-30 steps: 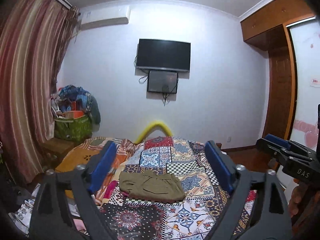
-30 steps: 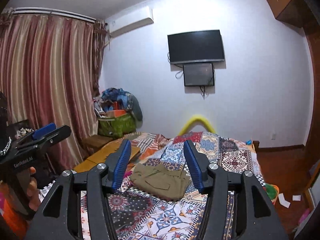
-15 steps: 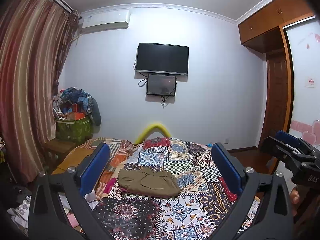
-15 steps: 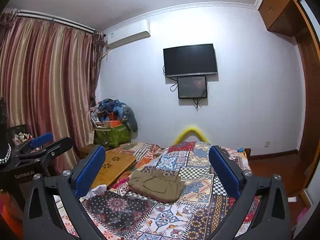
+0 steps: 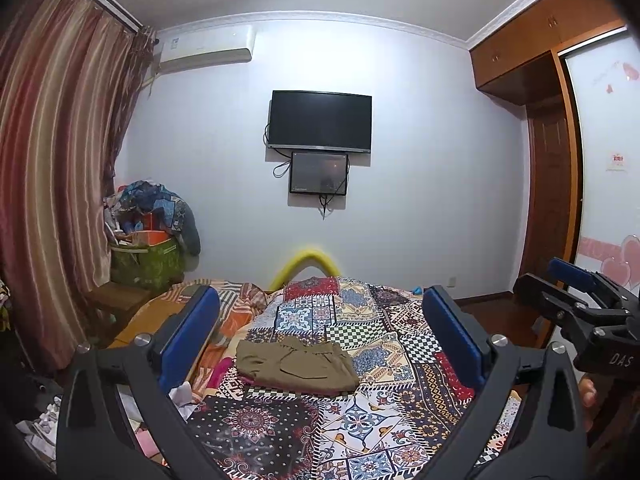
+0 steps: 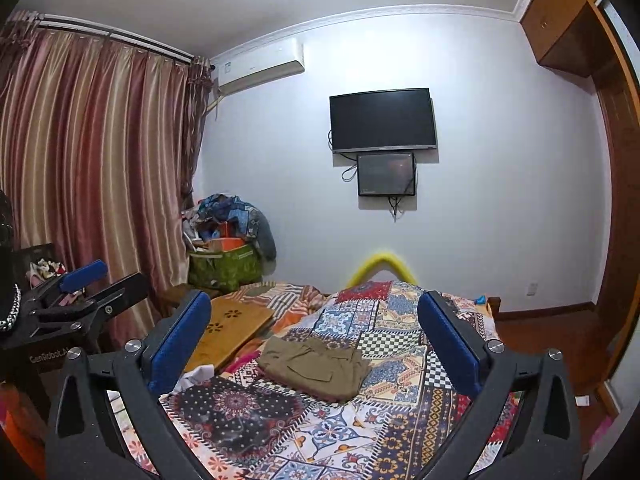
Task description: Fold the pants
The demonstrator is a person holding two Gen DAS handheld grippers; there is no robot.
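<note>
Olive-green pants (image 5: 296,365) lie folded in a compact rectangle in the middle of the patchwork bedspread (image 5: 384,420); they also show in the right wrist view (image 6: 316,366). My left gripper (image 5: 320,312) is open and empty, held back from the bed well short of the pants. My right gripper (image 6: 314,312) is open and empty, also held back from the pants. The right gripper shows at the right edge of the left wrist view (image 5: 576,300). The left gripper shows at the left edge of the right wrist view (image 6: 80,296).
A wooden lap board (image 6: 232,328) lies on the bed's left side. A green bag heaped with clothes (image 5: 148,256) stands by the striped curtain (image 5: 52,184). A TV (image 5: 320,120) hangs on the far wall. A wardrobe (image 5: 552,184) is at the right.
Both grippers opened wider, the right one most, and pulled back and tilted up from the bed. The folded pants have not moved.
</note>
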